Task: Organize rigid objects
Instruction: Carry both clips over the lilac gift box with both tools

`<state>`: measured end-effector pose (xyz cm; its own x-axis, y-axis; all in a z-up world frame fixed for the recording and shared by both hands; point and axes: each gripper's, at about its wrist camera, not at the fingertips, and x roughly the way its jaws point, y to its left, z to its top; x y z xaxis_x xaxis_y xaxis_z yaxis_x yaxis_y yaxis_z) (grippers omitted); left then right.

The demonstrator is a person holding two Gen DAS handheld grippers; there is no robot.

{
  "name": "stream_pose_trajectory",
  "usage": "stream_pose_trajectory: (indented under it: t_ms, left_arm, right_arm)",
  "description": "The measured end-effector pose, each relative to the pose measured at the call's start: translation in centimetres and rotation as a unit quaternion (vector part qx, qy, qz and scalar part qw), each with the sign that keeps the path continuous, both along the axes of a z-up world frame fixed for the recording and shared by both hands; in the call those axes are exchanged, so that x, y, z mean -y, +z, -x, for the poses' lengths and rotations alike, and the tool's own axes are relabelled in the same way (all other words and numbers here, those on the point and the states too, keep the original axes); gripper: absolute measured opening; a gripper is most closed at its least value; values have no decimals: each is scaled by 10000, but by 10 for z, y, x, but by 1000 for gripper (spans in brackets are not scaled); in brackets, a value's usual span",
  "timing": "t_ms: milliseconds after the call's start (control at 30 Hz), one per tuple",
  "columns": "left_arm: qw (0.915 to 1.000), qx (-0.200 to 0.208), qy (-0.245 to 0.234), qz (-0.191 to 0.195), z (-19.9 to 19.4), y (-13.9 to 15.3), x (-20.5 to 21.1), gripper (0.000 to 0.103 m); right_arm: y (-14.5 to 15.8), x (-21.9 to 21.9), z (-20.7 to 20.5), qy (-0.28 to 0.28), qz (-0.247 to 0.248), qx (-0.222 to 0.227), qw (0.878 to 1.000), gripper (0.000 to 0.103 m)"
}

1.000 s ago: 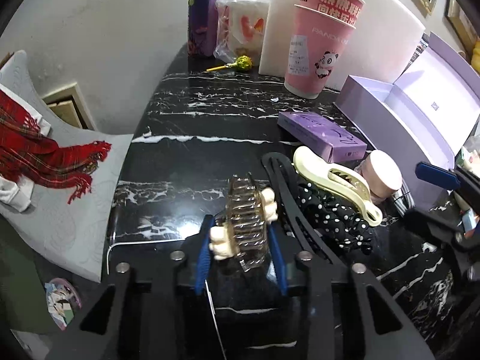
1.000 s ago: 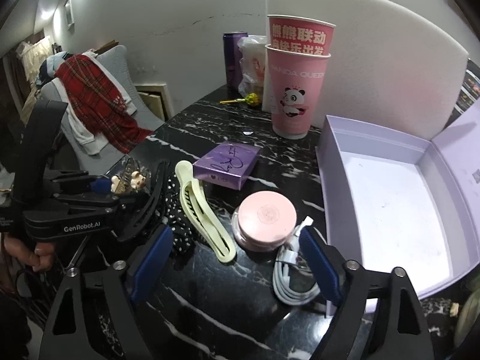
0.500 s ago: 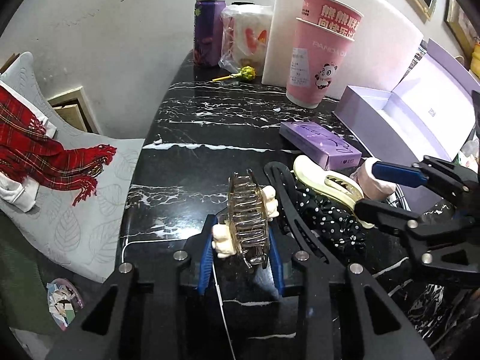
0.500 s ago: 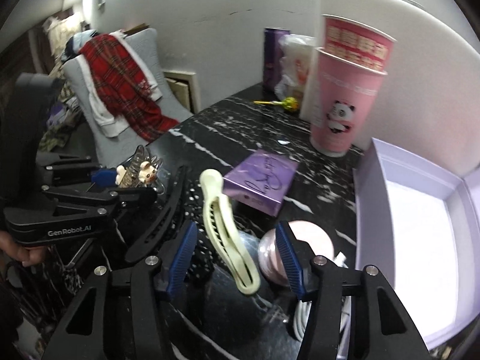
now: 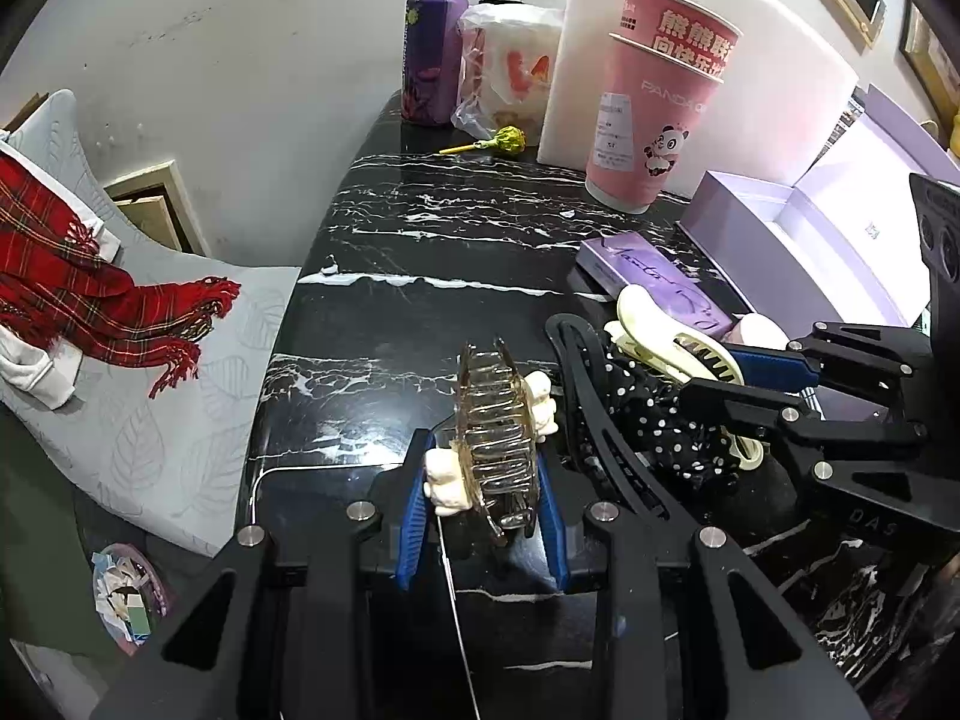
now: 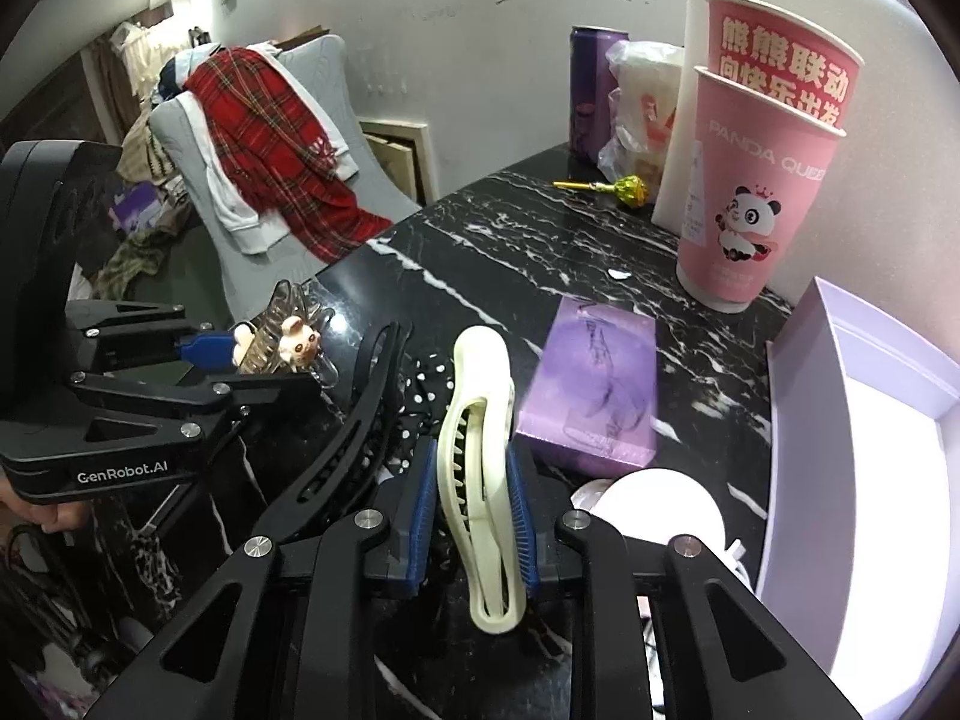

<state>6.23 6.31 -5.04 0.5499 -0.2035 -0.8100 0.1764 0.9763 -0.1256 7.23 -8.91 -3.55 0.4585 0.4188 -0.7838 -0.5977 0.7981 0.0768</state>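
My left gripper is shut on a clear amber claw clip with cream figurines, held just above the black marble table. The right wrist view shows that gripper and its claw clip at the left. My right gripper has its jaws closing, and both blue pads press the sides of a cream hair clip. In the left wrist view the right gripper holds the cream clip over a polka-dot scrunchie. A black headband lies between the two grippers.
A small purple box and a round pink compact lie right of the cream clip. An open lilac box stands at the right edge. Stacked pink cups, a white foam board, a purple can and a lollipop stand at the back.
My right gripper moved left from over the pink compact to the cream hair clip and closed its jaws onto it. The left gripper kept still with the claw clip.
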Motion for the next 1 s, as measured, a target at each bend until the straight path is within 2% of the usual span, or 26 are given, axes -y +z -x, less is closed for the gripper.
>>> stream_pose_trajectory:
  t_ms: [500, 1000]
  left_arm:
    - [9995, 264, -144, -69, 28, 25, 22, 32]
    - [9974, 416, -572, 101, 69, 38, 64, 32]
  right_arm:
    - [19, 16, 29, -145, -295, 10, 9995, 23]
    - [36, 55, 76, -570, -482, 123, 9971, 23]
